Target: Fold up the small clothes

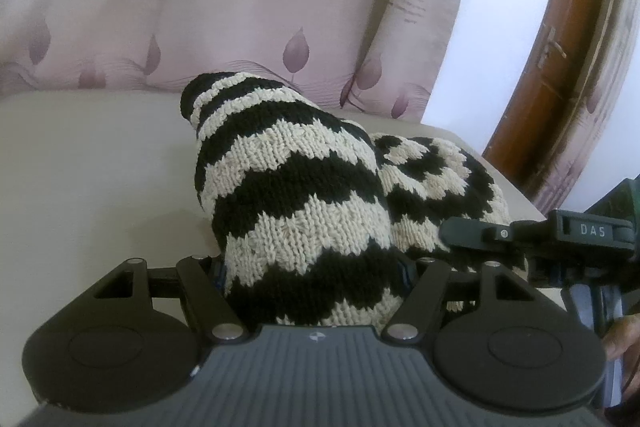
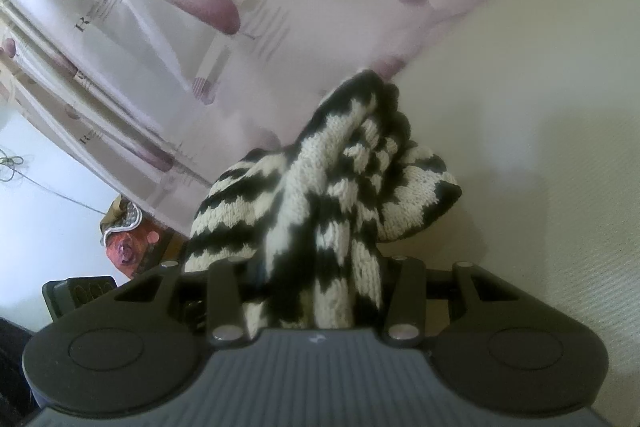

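pinching the striped knit garment (image 1: 296,195) at lower centre of both views, you had the left gripper (image 1: 312,279) and right gripper (image 2: 316,287) each part-closed on bunched cloth, presumably lifting an edge over the table (image 1: 80,167) to fold it.

surface: cream counter (image 1: 100,167), plain and smooth
on it: black-and-cream zigzag knit garment (image 1: 304,195), bunched up, its far folds resting on the counter
behind: pink leaf-print curtain (image 1: 240,7)

Both grippers' fingertips buried under the knit garment (image 1: 304,195), contact not visible. Right view: curtain (image 2: 160,39) motion-blurred, print unreadable. Far-right door (image 1: 560,67) cut by frame edge. Right gripper (image 1: 472,233) only partly visible in left view.
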The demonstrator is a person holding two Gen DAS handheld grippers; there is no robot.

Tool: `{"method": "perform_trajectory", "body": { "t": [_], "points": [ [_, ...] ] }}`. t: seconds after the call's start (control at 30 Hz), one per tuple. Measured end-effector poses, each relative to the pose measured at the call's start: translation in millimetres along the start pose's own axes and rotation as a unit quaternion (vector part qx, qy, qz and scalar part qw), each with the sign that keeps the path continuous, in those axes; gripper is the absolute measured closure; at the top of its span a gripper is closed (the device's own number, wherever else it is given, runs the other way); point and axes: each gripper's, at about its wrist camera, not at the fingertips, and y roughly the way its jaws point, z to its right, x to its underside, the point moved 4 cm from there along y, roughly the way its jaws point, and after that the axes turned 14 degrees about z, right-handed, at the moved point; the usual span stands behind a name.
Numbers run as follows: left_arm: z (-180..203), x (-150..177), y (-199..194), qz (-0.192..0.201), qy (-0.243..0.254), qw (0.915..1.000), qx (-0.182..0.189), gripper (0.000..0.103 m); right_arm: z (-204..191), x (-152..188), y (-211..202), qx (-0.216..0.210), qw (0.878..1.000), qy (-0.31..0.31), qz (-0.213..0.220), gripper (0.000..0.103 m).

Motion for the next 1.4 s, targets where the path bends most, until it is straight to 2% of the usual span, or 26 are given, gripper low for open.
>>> {"method": "perform_trajectory", "body": {
  "t": [0.5,1.4],
  "points": [
    [-17.3,4.1,-29.5,0.004,0.001,0.9999,-0.012,0.035,-16.6,30.1,3.2,-0.01,1.0,0.0,-0.012,0.06],
    [-26.4,14.7,-19.3,-0.011,0.007,0.9999,-0.005,0.035,-13.6,45.4,3.3,0.002,1.0,-0.022,-0.016,0.06]
  ]
}}
